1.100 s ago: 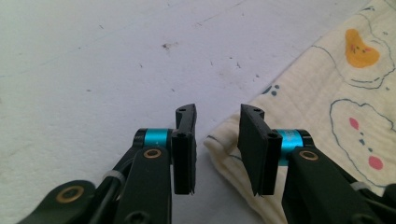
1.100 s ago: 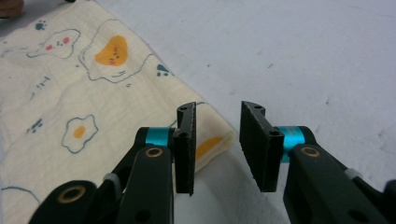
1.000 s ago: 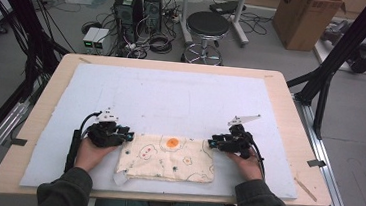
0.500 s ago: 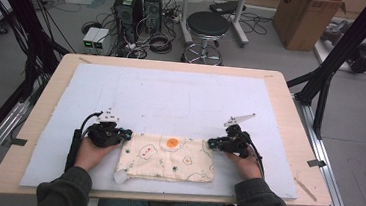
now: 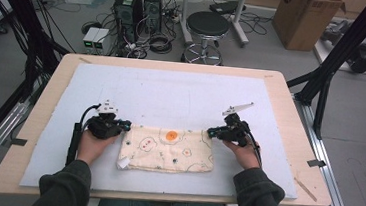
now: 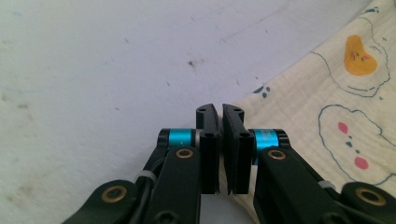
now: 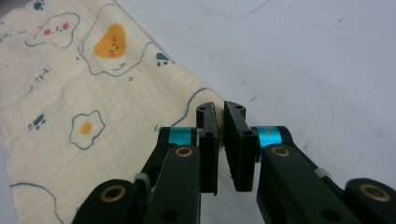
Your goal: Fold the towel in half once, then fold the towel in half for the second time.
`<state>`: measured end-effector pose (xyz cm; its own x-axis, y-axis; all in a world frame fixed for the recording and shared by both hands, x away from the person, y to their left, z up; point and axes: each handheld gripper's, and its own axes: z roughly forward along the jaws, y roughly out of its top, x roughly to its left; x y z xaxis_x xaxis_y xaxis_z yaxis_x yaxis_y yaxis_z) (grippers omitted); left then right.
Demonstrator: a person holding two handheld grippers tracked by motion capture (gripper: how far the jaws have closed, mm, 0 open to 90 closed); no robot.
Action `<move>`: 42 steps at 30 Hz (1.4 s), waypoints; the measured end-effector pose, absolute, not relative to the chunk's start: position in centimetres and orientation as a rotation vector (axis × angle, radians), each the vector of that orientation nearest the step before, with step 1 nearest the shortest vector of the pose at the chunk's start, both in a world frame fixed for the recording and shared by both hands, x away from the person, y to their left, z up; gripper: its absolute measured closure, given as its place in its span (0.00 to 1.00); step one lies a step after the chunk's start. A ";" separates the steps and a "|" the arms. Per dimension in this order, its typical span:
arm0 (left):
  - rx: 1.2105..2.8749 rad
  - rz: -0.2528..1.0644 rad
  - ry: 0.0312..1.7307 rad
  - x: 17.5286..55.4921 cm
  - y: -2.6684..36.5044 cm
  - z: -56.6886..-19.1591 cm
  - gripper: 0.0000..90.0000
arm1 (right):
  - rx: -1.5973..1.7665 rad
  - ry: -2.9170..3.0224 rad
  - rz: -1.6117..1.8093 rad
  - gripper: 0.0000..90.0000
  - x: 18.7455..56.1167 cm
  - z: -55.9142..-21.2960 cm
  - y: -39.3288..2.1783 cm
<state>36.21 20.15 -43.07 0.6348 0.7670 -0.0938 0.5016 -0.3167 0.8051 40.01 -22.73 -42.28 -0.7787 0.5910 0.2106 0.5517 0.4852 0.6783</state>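
Observation:
A cream cloth (image 5: 167,149) printed with fried eggs and small faces lies folded on the white mat (image 5: 171,97) near the person's edge. My left gripper (image 5: 128,124) is at its far left corner. In the left gripper view the gripper (image 6: 220,109) has its jaws almost together, with the corner of the cloth (image 6: 327,93) pinched at the tips. My right gripper (image 5: 210,132) is at the far right corner. In the right gripper view the gripper (image 7: 220,108) has just closed its jaws, and a strip of cloth (image 7: 70,84) shows between them.
The mat covers most of the wooden table (image 5: 174,66). A thin wooden stick (image 5: 305,189) lies near the table's right front edge. Beyond the table stand a black stool (image 5: 208,25), computer cases (image 5: 129,3) and a cardboard box (image 5: 304,18). Black frame posts (image 5: 335,56) rise on both sides.
Both grippers' jaws have come together at the cloth's far corners. The right hand has shifted slightly away from the person. The left hand has stayed put.

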 end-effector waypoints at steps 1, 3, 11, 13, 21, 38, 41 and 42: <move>1.984 0.389 0.998 36.4 20.2 -42.9 0.95 | 1.037 2.663 1.174 0.94 40.3 -42.2 -22.6; 1.988 0.394 1.007 36.9 20.2 -42.7 0.95 | 1.049 2.657 1.171 0.94 40.8 -42.1 -22.5; 1.967 0.402 1.037 38.8 20.7 -41.8 0.95 | 1.062 2.619 1.176 0.94 42.7 -41.2 -21.9; 1.967 0.422 1.044 39.0 20.7 -41.6 0.95 | 1.053 2.603 1.192 0.94 43.0 -40.7 -21.7; 1.937 0.406 1.053 39.7 21.0 -41.5 0.95 | 1.081 2.601 1.195 0.94 44.1 -40.4 -21.6; 1.934 0.399 1.055 40.0 20.8 -42.0 0.94 | 1.146 2.627 1.182 0.94 45.0 -41.6 -21.6; 1.937 0.395 1.044 39.9 20.9 -41.9 0.95 | 1.153 2.620 1.207 0.94 45.0 -41.5 -21.8; 1.941 0.396 1.044 39.8 21.0 -41.8 0.95 | 1.154 2.620 1.209 0.94 45.0 -41.5 -21.8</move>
<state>39.84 20.96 -41.79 0.5973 0.7934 -0.1174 0.5154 -0.2676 0.8141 45.00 -21.76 -41.49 -0.7235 0.6393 0.2604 0.6129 0.4213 0.6685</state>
